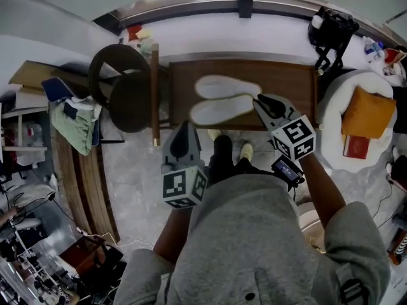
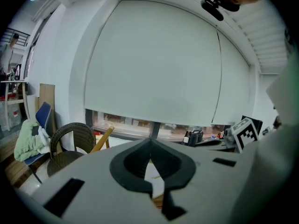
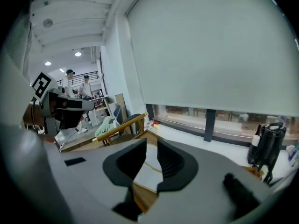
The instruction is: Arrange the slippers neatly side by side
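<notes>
Slippers [image 1: 224, 99] just beside right gripper [image 1: 259, 100]

Bare tabletop [image 1: 289, 81] right of slippers [image 1: 226, 86]; chair [image 1: 124, 91] hard left.

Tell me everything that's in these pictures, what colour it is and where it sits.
slippers: two, white, side by side on the table
table: one, dark brown wood, straight ahead
wicker chair: one, dark, left of the table
bag: one, black, on the white ledge behind the table, at right
round seat: one, white, right of the table
cushion: one, orange, on the round seat
cloth: one, pale green, draped far left
shoes: two, pale yellow, the person's, at the table's near edge
left tongs: one, grey with black pads, shut, empty, short of the table
right tongs: one, same colours, slightly apart, gripping nothing, at the nearer slipper
</notes>
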`<state>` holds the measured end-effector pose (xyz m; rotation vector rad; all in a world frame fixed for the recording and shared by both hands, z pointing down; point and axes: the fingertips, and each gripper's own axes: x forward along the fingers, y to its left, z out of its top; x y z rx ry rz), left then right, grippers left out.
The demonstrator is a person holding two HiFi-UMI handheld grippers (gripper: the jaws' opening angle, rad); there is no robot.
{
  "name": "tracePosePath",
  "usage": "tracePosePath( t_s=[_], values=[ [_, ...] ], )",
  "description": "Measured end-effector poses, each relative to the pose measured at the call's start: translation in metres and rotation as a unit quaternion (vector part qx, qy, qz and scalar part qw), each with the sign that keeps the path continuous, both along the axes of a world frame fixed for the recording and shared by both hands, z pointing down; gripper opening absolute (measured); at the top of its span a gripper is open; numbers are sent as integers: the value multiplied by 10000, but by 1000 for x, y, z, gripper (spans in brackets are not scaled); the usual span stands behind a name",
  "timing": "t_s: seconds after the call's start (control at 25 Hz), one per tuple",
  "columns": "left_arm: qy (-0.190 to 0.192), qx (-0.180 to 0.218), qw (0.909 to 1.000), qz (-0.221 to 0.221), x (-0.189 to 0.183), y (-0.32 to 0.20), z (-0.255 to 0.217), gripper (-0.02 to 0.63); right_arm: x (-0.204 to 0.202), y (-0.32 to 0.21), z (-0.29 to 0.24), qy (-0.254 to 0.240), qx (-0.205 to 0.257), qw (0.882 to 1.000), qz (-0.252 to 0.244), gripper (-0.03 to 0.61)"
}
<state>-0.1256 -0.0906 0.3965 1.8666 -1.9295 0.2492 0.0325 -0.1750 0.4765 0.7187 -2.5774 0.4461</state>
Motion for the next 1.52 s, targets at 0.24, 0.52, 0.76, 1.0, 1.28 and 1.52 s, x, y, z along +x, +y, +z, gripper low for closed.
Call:
tracePosePath(
  t_s=[0.24, 0.52, 0.76, 1.0, 1.28, 1.52],
  values=[
    [20, -55, 10000, -20, -20, -19, 3, 15, -19, -16, 22, 142, -308, 9994, -85, 114],
    [73, -138, 9999, 16, -44, -47, 16, 15, -42, -36, 55, 512, -406, 9976, -214, 114],
    [156, -247, 9995, 141, -56, -65, 30, 15, -54, -42, 86, 1015, -460, 9928, -432, 114],
    [218, -353, 9990, 152, -80, -84, 40, 15, -75, -52, 108, 1296, -582, 9877, -648, 114],
    [250, -464, 9984, 227, -106, -95, 51, 15, -96, -54, 154, 1936, -589, 9736, -1054, 114],
    [242, -507, 9982, 195, -130, -99, 58, 15, -105, -58, 197, 2489, -725, 9567, -1322, 123]
  ],
)
